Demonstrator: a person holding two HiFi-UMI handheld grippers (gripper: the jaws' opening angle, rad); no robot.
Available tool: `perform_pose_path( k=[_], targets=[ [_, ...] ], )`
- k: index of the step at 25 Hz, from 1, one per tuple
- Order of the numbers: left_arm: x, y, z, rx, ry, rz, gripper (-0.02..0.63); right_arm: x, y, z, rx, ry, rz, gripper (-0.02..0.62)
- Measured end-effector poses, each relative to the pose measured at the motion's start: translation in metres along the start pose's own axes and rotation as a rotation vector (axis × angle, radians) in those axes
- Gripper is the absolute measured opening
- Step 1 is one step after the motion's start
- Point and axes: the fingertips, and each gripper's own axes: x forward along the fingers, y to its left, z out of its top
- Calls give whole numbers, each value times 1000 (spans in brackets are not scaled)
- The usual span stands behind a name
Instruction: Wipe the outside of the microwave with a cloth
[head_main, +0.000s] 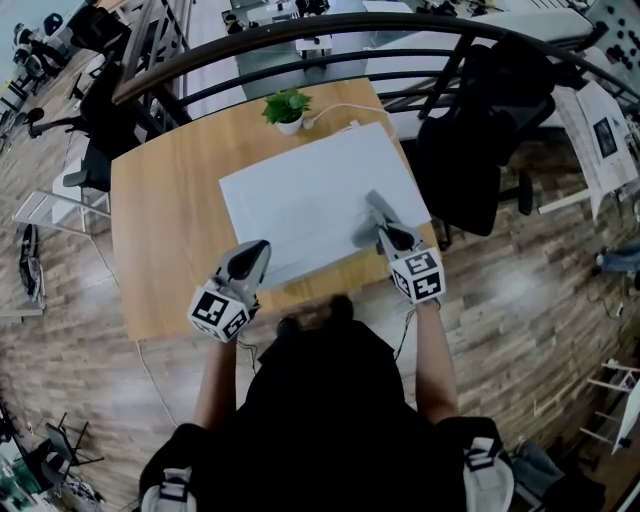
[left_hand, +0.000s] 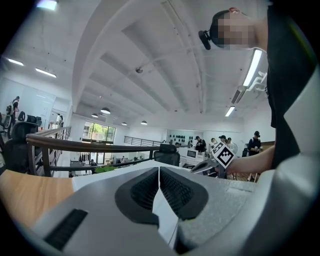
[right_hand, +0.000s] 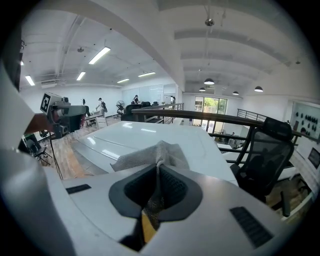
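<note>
The white microwave (head_main: 310, 195) stands on a wooden table (head_main: 160, 230); from the head view I see its flat top. My right gripper (head_main: 380, 208) rests over the top's right front part, shut on a grey mesh cloth (head_main: 364, 237). In the right gripper view the cloth (right_hand: 150, 156) bunches out between the jaws of the right gripper (right_hand: 158, 167) and lies on the microwave top (right_hand: 130, 135). My left gripper (head_main: 259, 250) hovers at the microwave's front left edge. In its own view the left gripper (left_hand: 159, 172) is shut with nothing between its jaws, and the white top (left_hand: 110, 176) lies just ahead.
A small potted plant (head_main: 287, 108) and a white cable (head_main: 340, 108) sit behind the microwave. A black office chair (head_main: 490, 130) stands right of the table. A dark curved railing (head_main: 300, 35) runs behind it. Bare wood shows left of the microwave.
</note>
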Motion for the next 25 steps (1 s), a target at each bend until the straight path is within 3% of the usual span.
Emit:
perform_pose_path(
  k=[15,25],
  targets=[
    [6,-14,0,-6,8,87,9,-11,-91,-4,-17,15,-71,12],
    [0,-16,-3,-20,-1,161,9,6,-113,6,-93,49,-62,12]
  ],
)
